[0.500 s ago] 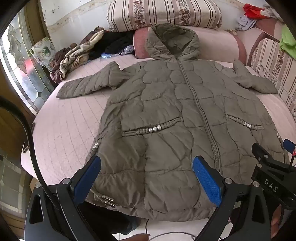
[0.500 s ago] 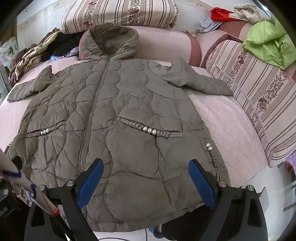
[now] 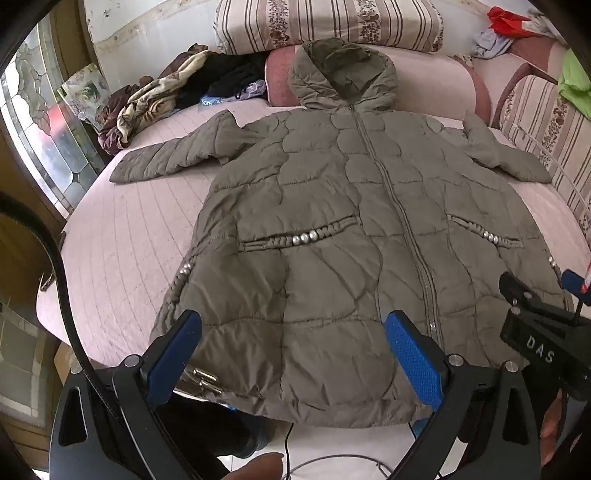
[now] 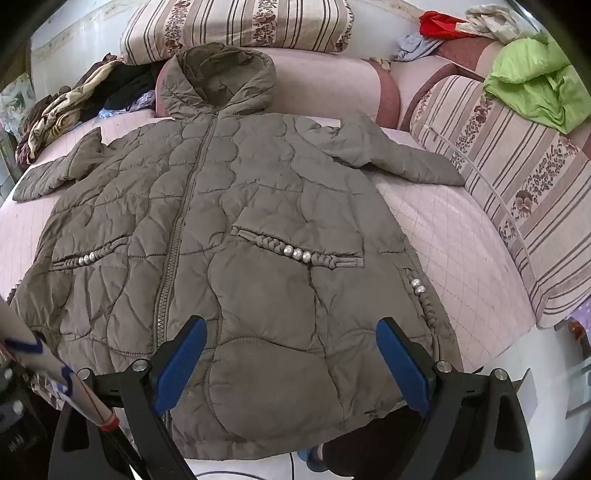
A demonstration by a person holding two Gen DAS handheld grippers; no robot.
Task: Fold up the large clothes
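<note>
Left gripper [image 3: 293, 354] and right gripper [image 4: 291, 354], blue-padded jaws spread wide and empty, above the hem of the olive quilted hooded coat [image 4: 236, 236]. The coat lies flat, zipped, front up on the pink quilted bed [image 3: 122, 251], sleeves out sideways, hood against a pink bolster [image 4: 325, 85]. Beyond: striped floral pillow [image 3: 332, 22], and, apparently, heaped clothes [image 3: 155, 96].
</note>
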